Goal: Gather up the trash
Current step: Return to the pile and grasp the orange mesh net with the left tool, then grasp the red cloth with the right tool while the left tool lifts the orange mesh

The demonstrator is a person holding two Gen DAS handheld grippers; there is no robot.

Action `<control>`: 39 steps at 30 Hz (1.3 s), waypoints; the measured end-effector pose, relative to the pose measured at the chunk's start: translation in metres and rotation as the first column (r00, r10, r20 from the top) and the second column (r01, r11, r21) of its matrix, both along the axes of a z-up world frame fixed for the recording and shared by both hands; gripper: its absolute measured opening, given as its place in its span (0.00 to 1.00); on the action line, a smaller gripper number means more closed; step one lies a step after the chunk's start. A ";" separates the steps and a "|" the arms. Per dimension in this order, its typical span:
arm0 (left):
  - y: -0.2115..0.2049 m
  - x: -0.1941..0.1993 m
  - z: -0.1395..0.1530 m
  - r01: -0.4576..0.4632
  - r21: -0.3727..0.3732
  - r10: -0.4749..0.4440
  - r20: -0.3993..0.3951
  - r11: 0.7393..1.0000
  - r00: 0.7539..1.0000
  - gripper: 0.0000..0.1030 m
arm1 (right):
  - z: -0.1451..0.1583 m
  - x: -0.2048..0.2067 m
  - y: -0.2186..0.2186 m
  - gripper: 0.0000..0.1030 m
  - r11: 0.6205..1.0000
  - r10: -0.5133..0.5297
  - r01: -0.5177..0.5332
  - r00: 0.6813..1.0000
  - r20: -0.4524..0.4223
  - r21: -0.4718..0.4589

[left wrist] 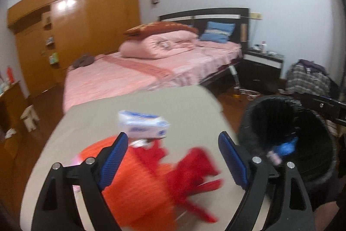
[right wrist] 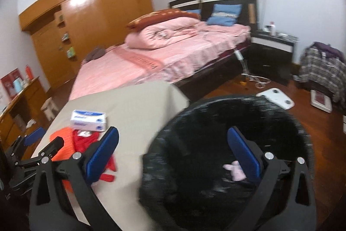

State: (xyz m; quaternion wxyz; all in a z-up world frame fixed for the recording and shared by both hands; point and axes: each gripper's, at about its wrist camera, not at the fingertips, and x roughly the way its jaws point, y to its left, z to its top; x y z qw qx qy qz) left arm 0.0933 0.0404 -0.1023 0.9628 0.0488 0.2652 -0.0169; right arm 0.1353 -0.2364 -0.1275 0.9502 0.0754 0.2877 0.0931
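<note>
Your left gripper [left wrist: 173, 157] stood wide with nothing between its pads, hovering over the red and orange cloth [left wrist: 151, 176] on the beige table [left wrist: 173, 105]. Your right gripper [right wrist: 173, 153] gaped empty over the black bin [right wrist: 216, 122], where a pink scrap [right wrist: 235, 170] lay. The cloth looked soft, light and floppy; a pinch on a bunched fold would have suited it. The tissue box [left wrist: 142, 125] sat just beyond.

Dim indoor light, glare on the wardrobe [left wrist: 86, 21], fisheye-bent edges — foreground smeared, probably by motion blur.
</note>
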 end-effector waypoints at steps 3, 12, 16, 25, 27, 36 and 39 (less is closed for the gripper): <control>0.028 -0.004 -0.009 -0.068 0.003 0.068 -0.024 0.998 0.997 0.81 | -0.004 0.005 0.030 0.95 0.999 0.053 -0.053 0.999 -0.003 -0.003; 0.078 -0.004 -0.043 -0.178 -0.017 0.176 -0.098 0.984 0.979 0.75 | -0.020 0.014 0.094 0.95 0.985 0.161 -0.163 0.986 -0.033 -0.063; 0.087 0.000 -0.057 -0.192 -0.022 0.187 -0.133 0.981 0.973 0.73 | -0.030 0.017 0.109 0.95 0.978 0.186 -0.190 0.981 -0.050 -0.089; 0.092 0.003 -0.075 -0.166 -0.062 0.152 -0.181 0.984 0.972 0.53 | -0.056 0.027 0.141 0.95 0.960 0.253 -0.265 0.960 -0.119 -0.096; 0.091 0.002 -0.075 -0.156 -0.059 0.143 -0.177 0.986 0.974 0.46 | -0.061 0.029 0.147 0.95 0.956 0.265 -0.279 0.955 -0.133 -0.095; 0.099 0.001 -0.070 -0.152 -0.086 0.135 -0.175 0.985 0.975 0.26 | -0.077 0.035 0.165 0.95 0.940 0.313 -0.333 0.930 -0.191 -0.081; 0.100 -0.001 -0.066 -0.146 -0.092 0.129 -0.168 0.985 0.977 0.24 | -0.072 0.029 0.167 0.95 0.934 0.327 -0.347 0.928 -0.178 -0.091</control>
